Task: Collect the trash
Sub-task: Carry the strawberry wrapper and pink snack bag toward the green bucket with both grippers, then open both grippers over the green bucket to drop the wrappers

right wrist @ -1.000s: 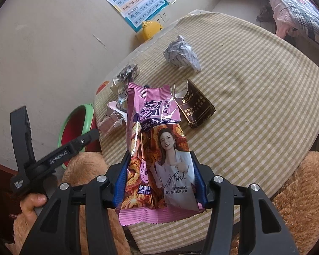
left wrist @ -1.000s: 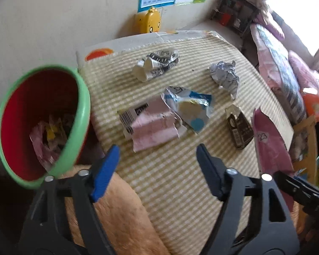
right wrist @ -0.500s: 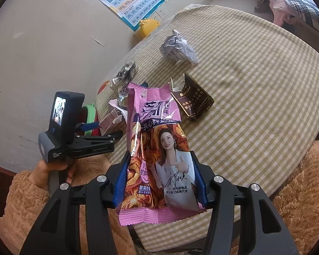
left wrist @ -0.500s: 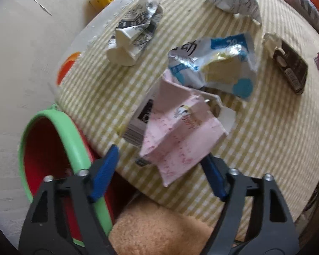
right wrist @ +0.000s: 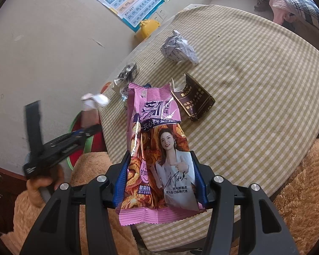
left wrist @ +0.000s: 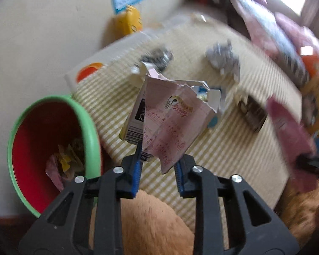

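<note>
My left gripper (left wrist: 158,170) has its jaws closing on the lower end of a torn pale pink wrapper (left wrist: 170,123). The wrapper hangs clear of the checked table (left wrist: 212,159), just right of the green-rimmed red bin (left wrist: 91,127), which holds some trash. The right wrist view shows that left gripper (right wrist: 83,131) beside the table's left edge, with the pale pink wrapper (right wrist: 93,102) raised above it. My right gripper (right wrist: 159,180) is shut on a pink snack bag (right wrist: 157,140), held over the near edge of the table (right wrist: 255,106).
On the table lie a crumpled silver wrapper (right wrist: 178,48), a brown packet (right wrist: 193,99), a black-and-white crumpled wrapper (right wrist: 127,74) and a blue-silver wrapper (left wrist: 212,97). A yellow toy (right wrist: 147,28) stands by the wall. Fluffy tan sleeves (right wrist: 297,180) fill the near edge.
The left gripper's jaws came together on the pale pink wrapper and lifted it off the table. The right gripper kept still with the snack bag.
</note>
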A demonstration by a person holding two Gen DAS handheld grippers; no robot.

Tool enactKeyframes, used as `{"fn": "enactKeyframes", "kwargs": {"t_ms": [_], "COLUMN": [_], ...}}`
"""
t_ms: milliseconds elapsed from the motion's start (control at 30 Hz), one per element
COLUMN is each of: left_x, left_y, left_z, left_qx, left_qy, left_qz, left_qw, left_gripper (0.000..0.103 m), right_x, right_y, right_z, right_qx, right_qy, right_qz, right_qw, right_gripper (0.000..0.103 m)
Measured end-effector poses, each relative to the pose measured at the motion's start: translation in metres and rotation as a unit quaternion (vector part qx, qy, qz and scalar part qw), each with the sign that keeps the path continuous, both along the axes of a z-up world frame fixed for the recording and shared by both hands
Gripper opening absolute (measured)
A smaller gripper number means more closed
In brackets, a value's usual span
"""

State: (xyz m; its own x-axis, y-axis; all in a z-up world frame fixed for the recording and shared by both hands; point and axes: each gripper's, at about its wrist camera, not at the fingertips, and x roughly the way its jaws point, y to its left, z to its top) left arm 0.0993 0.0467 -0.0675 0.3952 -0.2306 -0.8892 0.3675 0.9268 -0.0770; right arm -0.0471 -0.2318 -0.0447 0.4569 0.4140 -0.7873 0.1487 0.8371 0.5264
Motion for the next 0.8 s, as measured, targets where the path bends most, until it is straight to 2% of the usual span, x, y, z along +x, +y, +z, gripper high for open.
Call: {"fn": "enactKeyframes", "kwargs": {"t_ms": [33,167,333,533,800], "left_x": [-0.004,-0.013,-0.013,-0.014,-0.017], "left_y": [0.013,0.047,0.098,0.156,0.204], "left_z": [0.006,0.015,0.015,0.002,-0.015], "left_qx": [-0.023,-0.064,-0.075,-0.083,-0.091], "left_qy": [-0.004,-0.010,-0.019,-0.004,0.010], "left_qz": [0.027,0.105,0.188,0.253,0.307], "left_qw": [0.9994,0.9923,0.9790,0.9639,0.9473], "left_gripper": [0.026,0.026,0.026,0.026,0.029], "right_x": [0.002,0.015,0.043,0.086,0.132], "right_y": [0.004,0.027,0.080,0.156,0.240], "right_z": [0.002,0.010,0.019,0.015,0.013], "right_qx": [-0.004,-0.017,-0.010,0.015,0.038], "right_qy": [-0.001,-0.010,-0.017,-0.008,-0.005], "right_qz": [0.007,0.037,0.090,0.147,0.198], "right_qw": [1.000,0.999,0.996,0.989,0.980], "right_gripper": [0.050,0.050,0.051,0.051,0.051]}}
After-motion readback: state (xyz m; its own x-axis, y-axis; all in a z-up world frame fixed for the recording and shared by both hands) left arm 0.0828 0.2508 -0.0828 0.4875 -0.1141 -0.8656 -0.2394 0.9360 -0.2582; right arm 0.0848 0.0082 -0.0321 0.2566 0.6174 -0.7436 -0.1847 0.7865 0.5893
